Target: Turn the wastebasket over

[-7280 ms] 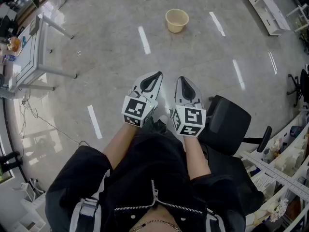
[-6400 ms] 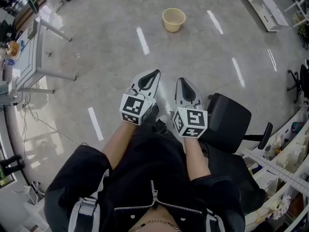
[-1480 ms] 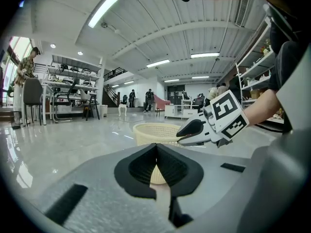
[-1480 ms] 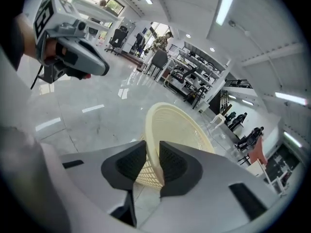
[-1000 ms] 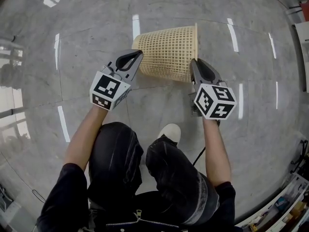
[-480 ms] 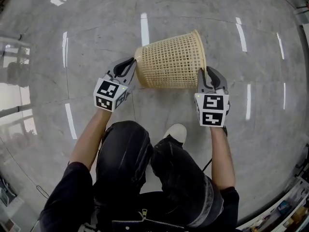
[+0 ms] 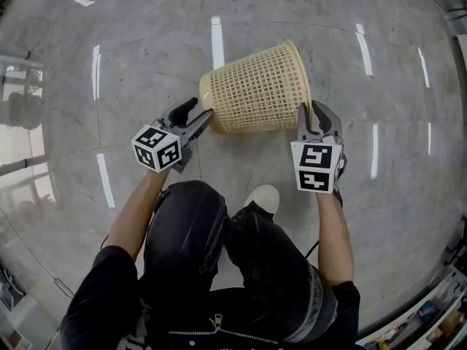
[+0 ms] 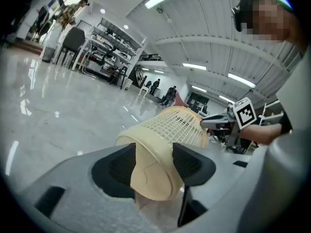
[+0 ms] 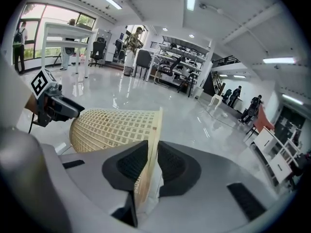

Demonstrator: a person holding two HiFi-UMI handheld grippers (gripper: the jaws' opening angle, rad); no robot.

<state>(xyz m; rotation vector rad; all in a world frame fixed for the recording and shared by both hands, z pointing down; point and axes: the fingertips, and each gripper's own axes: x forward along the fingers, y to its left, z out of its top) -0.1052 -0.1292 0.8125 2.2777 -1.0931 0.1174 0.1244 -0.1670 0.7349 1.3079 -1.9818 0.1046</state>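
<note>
Wastebasket, the cream plastic lattice wastebasket, is on its side low over the glossy grey stone floor, mouth to the person's right, solid base to the left; whether it brushes the floor I can't tell. The right gripper is clamped on the thin rim wall, pads tight on either side. The left gripper has just been opening its jaws and they stand wide, the rounded base edge sitting between them without a clear squeeze. That's the danger: one pinch on a flexing rim carries everything, so the basket could pivot, sag or slip free. A close on that curved base might skid off. Inside, nothing shows through the lattice; it looks empty, though the interior isn't fully visible.
</note>
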